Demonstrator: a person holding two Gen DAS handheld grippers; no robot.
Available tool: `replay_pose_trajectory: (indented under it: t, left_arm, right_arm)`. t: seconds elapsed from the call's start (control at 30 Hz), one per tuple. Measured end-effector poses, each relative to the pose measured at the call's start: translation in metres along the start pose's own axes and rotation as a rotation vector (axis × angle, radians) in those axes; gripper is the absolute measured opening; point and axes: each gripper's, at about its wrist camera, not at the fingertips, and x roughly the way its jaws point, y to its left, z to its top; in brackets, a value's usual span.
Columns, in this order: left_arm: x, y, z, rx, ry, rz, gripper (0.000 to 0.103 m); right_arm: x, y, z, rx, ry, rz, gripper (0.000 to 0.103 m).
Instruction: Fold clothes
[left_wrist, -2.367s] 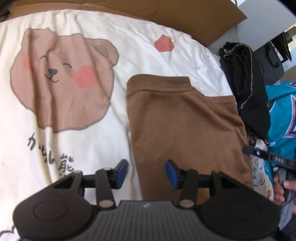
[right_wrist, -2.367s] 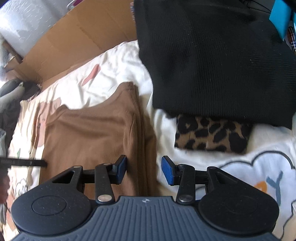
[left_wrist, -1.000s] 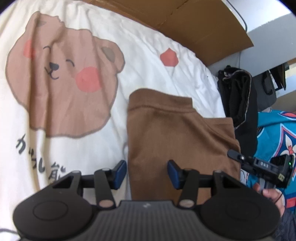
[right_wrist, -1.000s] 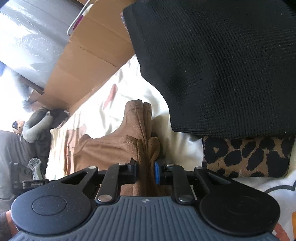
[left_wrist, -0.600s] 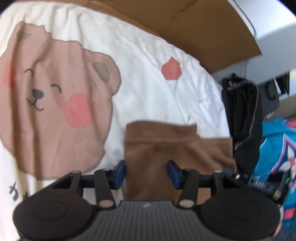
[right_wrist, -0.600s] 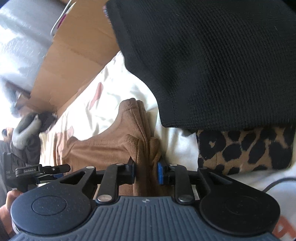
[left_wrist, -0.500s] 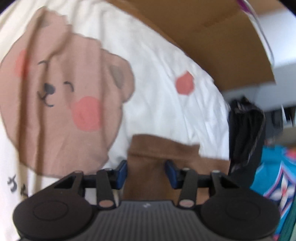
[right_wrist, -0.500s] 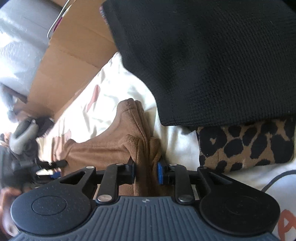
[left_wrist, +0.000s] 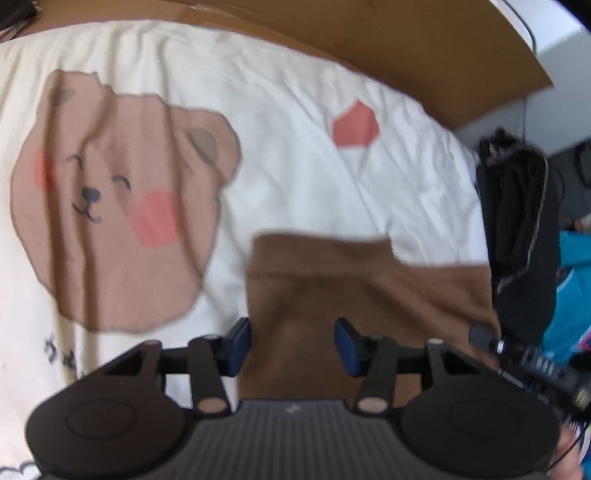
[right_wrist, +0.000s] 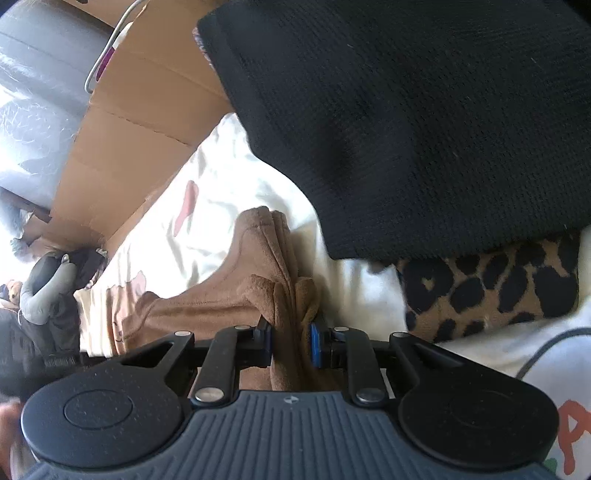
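The right gripper (right_wrist: 291, 345) is nearly closed, its blue pads (right_wrist: 316, 343) pinching a bunched-up edge of the brown garment (right_wrist: 258, 266), which rises in thick folds between the two fingers. The left gripper (left_wrist: 291, 343) sits over the other side of the same brown garment (left_wrist: 351, 291); its jaws are opening, with the cloth lying between them and the pads not pressing on it. That view is blurred, so the cloth's edges look soft.

The brown garment lies folded on a bed, on a cream sheet (left_wrist: 295, 147) printed with a big smiling bear face (left_wrist: 118, 206) and small pink patches. The bear is just to the left of the garment in the left wrist view.

Close beside the pinched edge, in the right wrist view, lies a black knitted garment (right_wrist: 424, 129), and under its lower edge a leopard-print piece (right_wrist: 491, 288) peeks out. A flattened cardboard sheet (left_wrist: 388, 44) runs along the far side of the bed. Past the garment in the left wrist view there is a dark bundle of clothing (left_wrist: 521, 236) and something turquoise (left_wrist: 572, 295) beyond it.
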Motion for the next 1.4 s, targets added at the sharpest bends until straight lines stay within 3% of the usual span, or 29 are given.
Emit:
replay_pose_trajectory:
  t: [0.13,0.4,0.57,0.77,1.03,1.1,1.2,1.4]
  left_arm:
    - [0.006,-0.007,-0.008,0.044,0.027,0.041,0.054]
    - [0.010,-0.002,-0.009,-0.011,0.011,0.031,0.056]
    - [0.009,0.005,-0.013,-0.027,-0.011,-0.005,0.056]
    - [0.006,0.008,-0.017,0.021,-0.024,-0.037,0.056]
    - [0.008,0.019,-0.021,0.031,-0.063,-0.109,0.058]
    - [0.007,0.024,-0.020,0.024,-0.054,-0.146,0.035]
    - [0.004,0.039,-0.016,-0.050,-0.050,-0.209,0.020]
    - [-0.012,0.061,-0.009,-0.148,-0.135,-0.276,0.014]
  right_arm:
    - [-0.002,-0.001,0.001,-0.001,-0.002,0.008,0.020]
    - [-0.007,-0.006,0.001,0.040,-0.008,0.041,0.019]
    - [-0.009,-0.007,-0.003,0.020,-0.033,0.072,0.019]
    - [-0.011,-0.012,-0.003,0.008,-0.039,0.088,0.019]
    - [-0.007,-0.013,-0.001,-0.011,-0.026,0.073,0.019]
    - [-0.007,-0.014,-0.002,-0.013,-0.031,0.070,0.019]
    - [-0.007,-0.013,-0.004,-0.019,-0.042,0.070,0.019]
    - [-0.006,-0.016,-0.007,-0.010,-0.043,0.070,0.019]
